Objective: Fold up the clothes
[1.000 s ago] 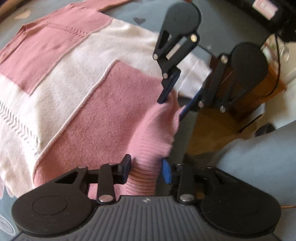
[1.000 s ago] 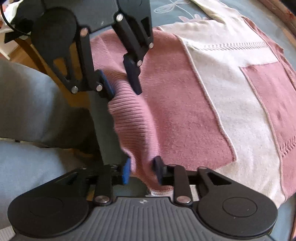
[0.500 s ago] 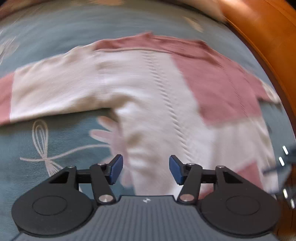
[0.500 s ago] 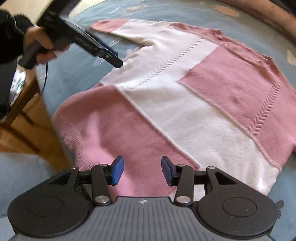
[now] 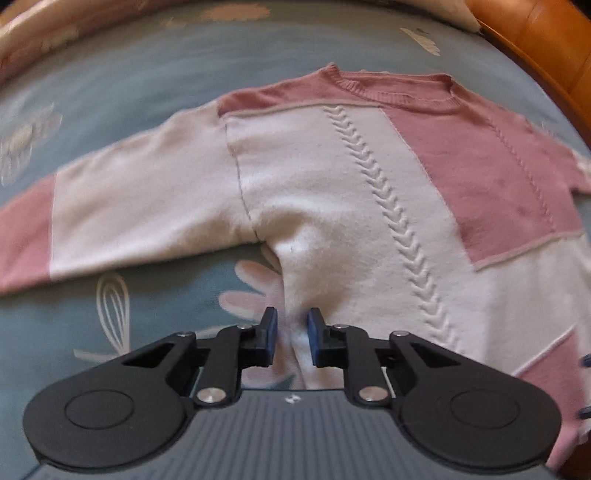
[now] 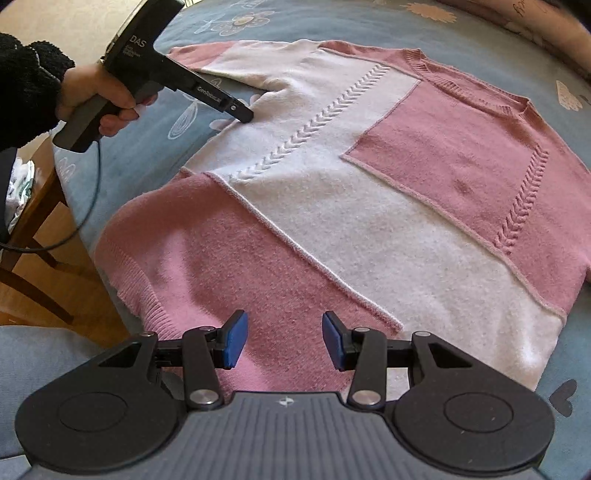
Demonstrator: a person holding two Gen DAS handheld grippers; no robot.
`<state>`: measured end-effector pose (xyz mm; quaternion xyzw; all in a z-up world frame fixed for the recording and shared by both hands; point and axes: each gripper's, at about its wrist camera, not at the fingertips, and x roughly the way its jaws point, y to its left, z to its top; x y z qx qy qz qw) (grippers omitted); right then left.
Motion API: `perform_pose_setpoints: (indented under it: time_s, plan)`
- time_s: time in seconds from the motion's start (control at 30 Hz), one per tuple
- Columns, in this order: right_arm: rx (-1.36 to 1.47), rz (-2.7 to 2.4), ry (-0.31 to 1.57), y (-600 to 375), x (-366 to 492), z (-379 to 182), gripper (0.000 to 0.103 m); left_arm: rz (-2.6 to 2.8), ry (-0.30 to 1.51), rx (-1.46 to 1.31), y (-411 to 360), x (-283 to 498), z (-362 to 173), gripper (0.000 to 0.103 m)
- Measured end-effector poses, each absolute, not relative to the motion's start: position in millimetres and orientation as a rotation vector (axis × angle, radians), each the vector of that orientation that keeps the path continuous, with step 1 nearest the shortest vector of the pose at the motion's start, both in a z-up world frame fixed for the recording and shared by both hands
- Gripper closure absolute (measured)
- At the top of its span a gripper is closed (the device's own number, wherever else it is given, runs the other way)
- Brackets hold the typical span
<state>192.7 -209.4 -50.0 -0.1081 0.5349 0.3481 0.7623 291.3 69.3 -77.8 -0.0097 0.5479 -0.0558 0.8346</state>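
While your sweater [image 6: 332, 206] lies spread flat, front up, on the blue flower-printed bed cover [image 6: 192, 26], its pink and cream blocks sit smooth, with a raised braid stitch [image 5: 391, 206] running down the cream panel. Its ribbed pink neckline [image 5: 399, 94] points away from you in the left wrist view, and one sleeve [image 5: 122, 210] stretches out sideways on the cover, cream along most of its length and pink at the cuff end. The ribbed pink hem [image 6: 136, 280] lies at the near edge of the bed, by the wooden floor [image 6: 48, 314].

Your left hand-held gripper [image 5: 290, 338] is tipped down onto the side edge of the sweater just below the armpit. Its jaws are closing, with the cream side seam between the blue pads [image 5: 314, 332]; whether the pads press the knit yet, you cannot tell from this angle. In the right wrist view you can see your left hand [image 6: 96, 99], in a black sleeve [image 6: 26, 85], gripping the tool's handle, its tip resting on the cream fabric.

Your right hand-held gripper [image 6: 282, 343] hangs above the lower pink block near the hem, jaws spread apart and holding nothing. A wooden bed frame [image 5: 539, 48] curves past the far corner.
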Motion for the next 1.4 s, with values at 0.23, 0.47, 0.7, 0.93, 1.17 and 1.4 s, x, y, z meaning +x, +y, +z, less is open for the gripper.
perform_pose_setpoints:
  time_s: [0.23, 0.47, 0.7, 0.93, 1.17, 1.4]
  plan:
    - [-0.222, 0.778, 1.074, -175, 218, -56, 0.058, -0.151, 1.112, 0.062, 55, 269, -52, 0.074]
    - [-0.222, 0.801, 1.097, -109, 258, -87, 0.065, -0.2, 1.137, 0.044, 42, 265, -64, 0.073]
    - [-0.367, 0.797, 1.094, -110, 226, -89, 0.053, -0.308, 1.119, 0.054, 33, 265, -87, 0.06]
    - [-0.533, 0.841, 1.14, -123, 187, -84, 0.041, -0.363, 1.078, 0.215, 26, 265, -90, 0.059]
    - [-0.422, 0.976, 0.993, -87, 190, -67, 0.043, -0.456, 1.141, 0.119, 44, 281, -91, 0.056]
    - [-0.492, 1.019, 1.037, -74, 177, -88, 0.037, -0.494, 1.124, 0.226, 36, 278, -95, 0.057]
